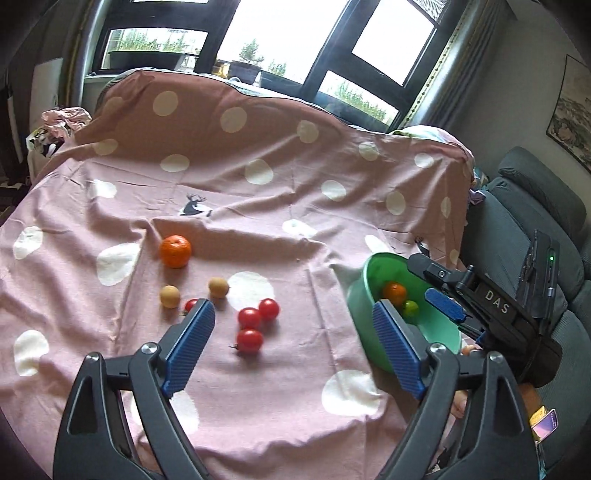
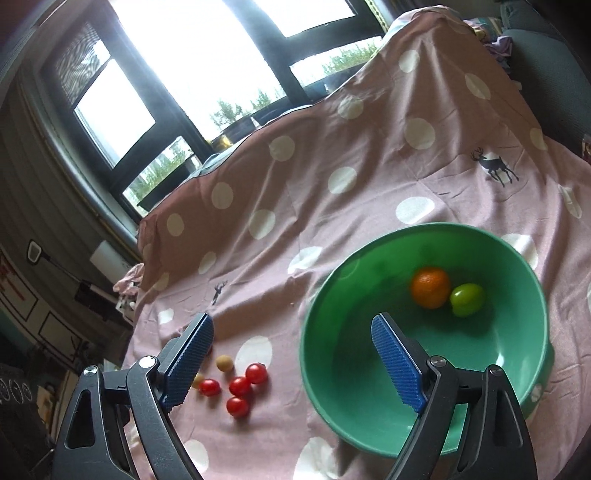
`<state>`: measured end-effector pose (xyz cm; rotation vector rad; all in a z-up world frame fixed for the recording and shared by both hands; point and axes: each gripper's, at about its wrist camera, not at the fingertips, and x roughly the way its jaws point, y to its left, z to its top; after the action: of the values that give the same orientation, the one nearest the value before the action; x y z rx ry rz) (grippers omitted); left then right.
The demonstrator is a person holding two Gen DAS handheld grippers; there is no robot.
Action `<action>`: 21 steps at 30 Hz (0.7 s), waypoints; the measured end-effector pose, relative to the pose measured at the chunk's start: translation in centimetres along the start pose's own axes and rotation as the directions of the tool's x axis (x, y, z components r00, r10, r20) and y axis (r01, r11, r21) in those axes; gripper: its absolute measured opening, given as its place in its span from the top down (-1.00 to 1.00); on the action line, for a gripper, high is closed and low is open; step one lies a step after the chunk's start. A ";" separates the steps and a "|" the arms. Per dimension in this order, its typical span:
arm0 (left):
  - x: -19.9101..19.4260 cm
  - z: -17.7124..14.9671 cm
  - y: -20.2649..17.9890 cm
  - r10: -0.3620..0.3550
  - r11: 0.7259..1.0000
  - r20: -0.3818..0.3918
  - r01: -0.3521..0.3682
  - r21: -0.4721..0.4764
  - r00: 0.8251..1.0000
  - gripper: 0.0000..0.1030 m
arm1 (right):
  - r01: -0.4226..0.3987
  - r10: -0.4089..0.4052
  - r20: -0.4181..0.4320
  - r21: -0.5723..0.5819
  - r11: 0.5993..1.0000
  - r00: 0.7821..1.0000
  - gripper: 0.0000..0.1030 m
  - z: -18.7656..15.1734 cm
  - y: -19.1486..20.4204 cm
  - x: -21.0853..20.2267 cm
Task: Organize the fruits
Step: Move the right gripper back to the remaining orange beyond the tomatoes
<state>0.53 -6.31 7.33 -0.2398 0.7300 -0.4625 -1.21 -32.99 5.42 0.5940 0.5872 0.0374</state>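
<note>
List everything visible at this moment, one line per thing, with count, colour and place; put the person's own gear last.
bowl: one, green, on the cloth at the right
orange in the bowl: one, orange, touching the green fruit
green fruit: one, green, inside the bowl beside that orange
orange on the cloth: one, orange, left of the bowl, farthest back of the loose fruit
small tan fruits: two, tan, just in front of the loose orange
cherry tomatoes: four, red, clustered nearest the grippers, one partly hidden behind a finger
cloth: one, pink with white dots and deer prints, covering the surface
window: black-framed, behind, plants outside
left gripper: blue pads, open, empty
right gripper: blue pads, open, empty, near the bowl
</note>
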 end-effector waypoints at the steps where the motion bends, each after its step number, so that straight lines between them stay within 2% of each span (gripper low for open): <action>1: 0.0 0.0 0.6 0.020 1.000 0.003 -0.020 -0.003 1.000 -0.71 | -0.002 0.002 -0.007 -0.014 1.000 1.000 -0.70 -0.2 0.5 0.3; 5: 0.5 -1.1 3.4 0.118 0.993 0.005 -0.118 -0.009 0.993 -0.75 | 0.009 -0.010 -0.020 -0.079 0.997 1.000 -0.70 -1.3 2.3 1.3; 10: 1.7 -2.5 6.7 0.189 0.980 -0.047 -0.191 -0.048 0.981 -0.75 | 0.011 -0.016 -0.032 -0.155 0.988 0.999 -0.70 -2.7 4.2 2.5; 12: 1.6 -2.5 7.6 0.218 0.973 -0.044 -0.221 -0.064 0.975 -0.75 | 0.009 -0.017 -0.039 -0.183 0.983 0.999 -0.70 -3.4 5.0 2.9; 16: 0.9 -2.2 8.9 0.202 0.972 -0.034 -0.205 -0.116 0.979 -0.75 | -0.001 -0.011 -0.049 -0.233 0.972 0.999 -0.70 -4.4 6.2 3.6; 21: 0.8 -2.1 9.7 0.229 0.963 -0.041 -0.232 -0.139 0.973 -0.75 | -0.017 -0.005 -0.093 -0.237 0.971 0.996 -0.70 -5.2 6.8 4.6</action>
<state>2.69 1.69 1.78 -0.2798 0.8053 -0.1915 0.73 -23.77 3.22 0.3627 0.6604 0.1401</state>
